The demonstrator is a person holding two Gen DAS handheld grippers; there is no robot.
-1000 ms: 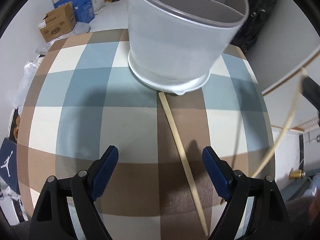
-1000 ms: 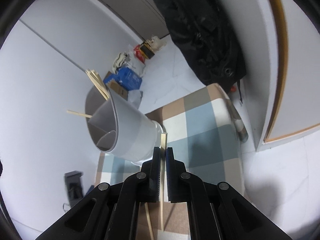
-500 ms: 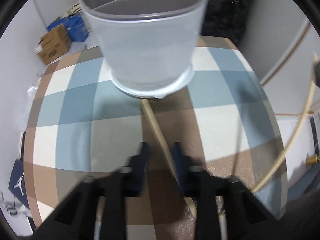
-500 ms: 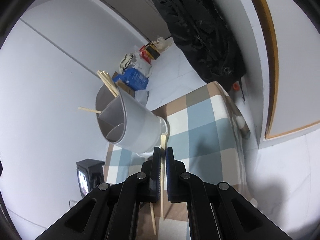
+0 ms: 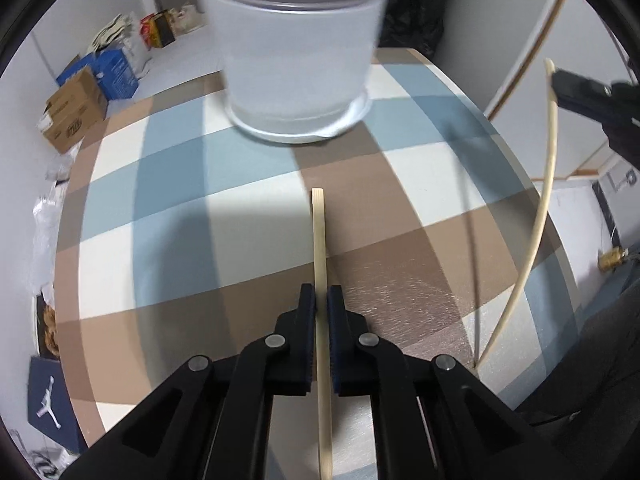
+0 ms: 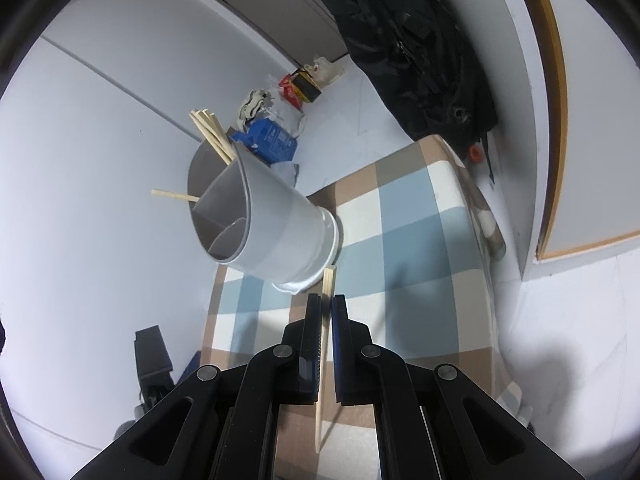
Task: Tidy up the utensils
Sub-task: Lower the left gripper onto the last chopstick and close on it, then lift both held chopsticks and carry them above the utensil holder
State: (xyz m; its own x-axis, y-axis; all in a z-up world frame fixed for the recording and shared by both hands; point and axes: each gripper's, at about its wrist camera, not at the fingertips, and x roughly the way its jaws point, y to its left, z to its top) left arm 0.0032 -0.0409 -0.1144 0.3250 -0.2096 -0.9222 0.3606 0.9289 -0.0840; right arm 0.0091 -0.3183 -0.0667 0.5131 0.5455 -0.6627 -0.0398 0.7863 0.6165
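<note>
A grey utensil holder (image 5: 296,52) with inner dividers stands at the far side of the checked table (image 5: 180,184). In the right wrist view the holder (image 6: 272,232) has several wooden chopsticks (image 6: 210,136) sticking out. My left gripper (image 5: 321,298) is shut on a wooden chopstick (image 5: 319,236) that points toward the holder. My right gripper (image 6: 326,304) is shut on another chopstick (image 6: 328,280), held above the table's right side; that chopstick also shows in the left wrist view (image 5: 540,216).
Cardboard boxes (image 5: 74,112) and a blue box (image 5: 116,74) sit on the floor beyond the table. A black jacket (image 6: 412,40) hangs at the back right. A dark device (image 6: 152,356) stands on the floor left of the table.
My left gripper went from open to shut on the chopstick that lay on the table and drew it back from the holder's base. My right gripper kept its chopstick and rose a little.
</note>
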